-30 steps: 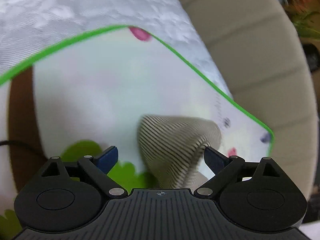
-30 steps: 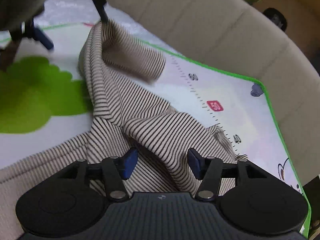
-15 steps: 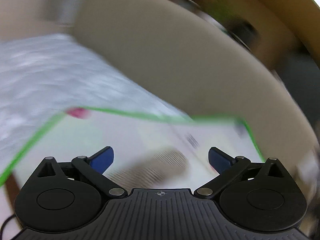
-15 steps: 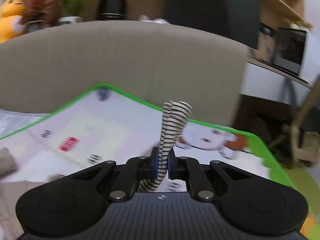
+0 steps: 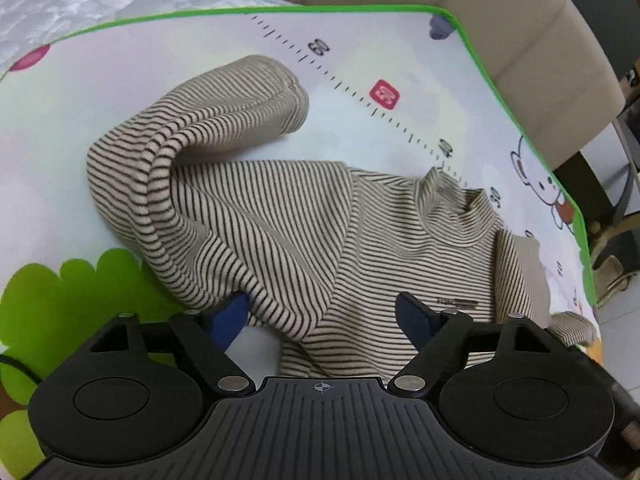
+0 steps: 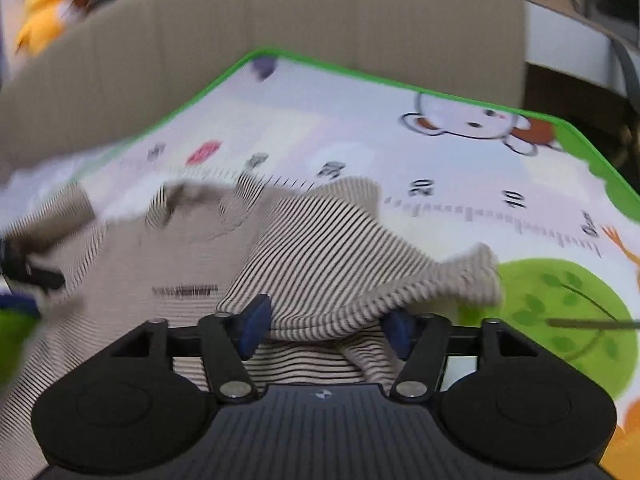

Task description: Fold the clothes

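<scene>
Striped top [image 5: 304, 216] lies crumpled on a cartoon play mat [image 5: 80, 160] on a bed. Left claw [image 5: 324, 316] has just narrowed but gapes, holding nothing. Right claw [image 6: 324, 330] has just opened, sleeve [image 6: 360, 264] loose between its jaws. Risk: the released sleeve may slump out of its fold, and the other bunched sleeve [image 5: 224, 108] could leave the fold lumpy.

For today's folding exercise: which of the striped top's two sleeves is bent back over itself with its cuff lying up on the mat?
The sleeve on the left in the left wrist view: it doubles back, cuff near the printed ruler. The other sleeve lies beside the body.
</scene>
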The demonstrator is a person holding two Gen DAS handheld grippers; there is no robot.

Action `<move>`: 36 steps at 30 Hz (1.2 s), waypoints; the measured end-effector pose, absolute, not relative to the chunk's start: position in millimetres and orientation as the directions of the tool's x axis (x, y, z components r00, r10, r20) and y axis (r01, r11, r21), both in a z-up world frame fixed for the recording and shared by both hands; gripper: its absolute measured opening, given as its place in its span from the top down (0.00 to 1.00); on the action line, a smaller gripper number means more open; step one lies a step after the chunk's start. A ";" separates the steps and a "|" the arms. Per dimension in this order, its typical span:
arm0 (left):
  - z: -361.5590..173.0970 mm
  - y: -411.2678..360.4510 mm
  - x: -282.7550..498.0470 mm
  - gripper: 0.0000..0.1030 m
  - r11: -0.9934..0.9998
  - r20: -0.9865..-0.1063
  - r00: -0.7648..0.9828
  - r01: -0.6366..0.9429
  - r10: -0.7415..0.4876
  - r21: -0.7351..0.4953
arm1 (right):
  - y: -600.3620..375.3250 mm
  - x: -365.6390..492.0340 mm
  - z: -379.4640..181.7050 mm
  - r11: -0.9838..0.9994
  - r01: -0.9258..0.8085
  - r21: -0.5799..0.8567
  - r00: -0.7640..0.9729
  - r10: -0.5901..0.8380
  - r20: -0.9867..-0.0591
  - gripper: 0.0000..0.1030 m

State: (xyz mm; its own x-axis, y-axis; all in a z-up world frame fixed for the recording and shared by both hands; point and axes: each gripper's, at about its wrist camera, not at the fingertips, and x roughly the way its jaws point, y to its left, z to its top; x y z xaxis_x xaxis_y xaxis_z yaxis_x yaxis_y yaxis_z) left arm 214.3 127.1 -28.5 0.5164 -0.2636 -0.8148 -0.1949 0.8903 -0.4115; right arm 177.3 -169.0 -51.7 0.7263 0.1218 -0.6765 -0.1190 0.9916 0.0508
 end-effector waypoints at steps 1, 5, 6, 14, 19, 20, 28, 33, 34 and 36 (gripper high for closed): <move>-30.2 126.4 215.6 0.25 0.894 -0.818 0.515 -0.194 -0.256 -0.403 | -165.6 180.6 -54.8 0.992 -0.121 0.039 0.726 0.115 -0.678 0.37; -31.3 118.6 224.0 0.27 0.915 -0.812 0.535 -0.161 -0.234 -0.370 | -166.3 200.9 -56.1 0.993 -0.111 0.035 0.732 0.105 -0.673 0.53; -30.5 117.6 228.0 0.27 0.917 -0.804 0.547 -0.151 -0.233 -0.369 | -167.7 206.5 -55.2 0.994 -0.104 0.036 0.737 0.101 -0.668 0.58; -18.6 98.3 249.4 0.39 0.955 -0.690 0.688 0.016 -0.225 -0.295 | -180.8 234.0 -65.3 1.000 0.007 -0.018 0.760 -0.017 -0.649 0.56; 44.2 121.6 201.0 0.07 0.954 -0.531 0.813 0.092 -0.237 -0.284 | -175.6 215.1 -73.7 0.998 -0.019 -0.053 0.794 -0.017 -0.608 0.50; 55.2 127.9 189.8 0.03 0.958 -0.478 0.852 0.086 -0.213 -0.275 | -175.8 213.3 -74.8 0.999 -0.016 -0.047 0.798 -0.016 -0.602 0.49; 11.2 118.5 256.7 0.08 0.988 -0.607 0.781 -0.144 0.149 0.058 | -174.1 211.2 -73.1 0.998 -0.007 -0.062 0.799 -0.032 -0.601 0.44; -10.5 146.4 271.3 0.69 0.961 -0.643 0.727 -0.273 0.241 0.051 | -173.7 211.6 -74.0 0.997 0.003 -0.073 0.797 -0.046 -0.602 0.39; -7.3 161.0 267.9 0.70 0.947 -0.639 0.728 -0.322 0.249 0.001 | -174.5 211.7 -74.0 0.998 0.007 -0.070 0.797 -0.048 -0.603 0.38; 2.4 188.8 259.9 0.69 0.903 -0.616 0.733 -0.421 0.289 -0.078 | -176.1 212.0 -73.9 0.998 0.014 -0.064 0.795 -0.050 -0.605 0.35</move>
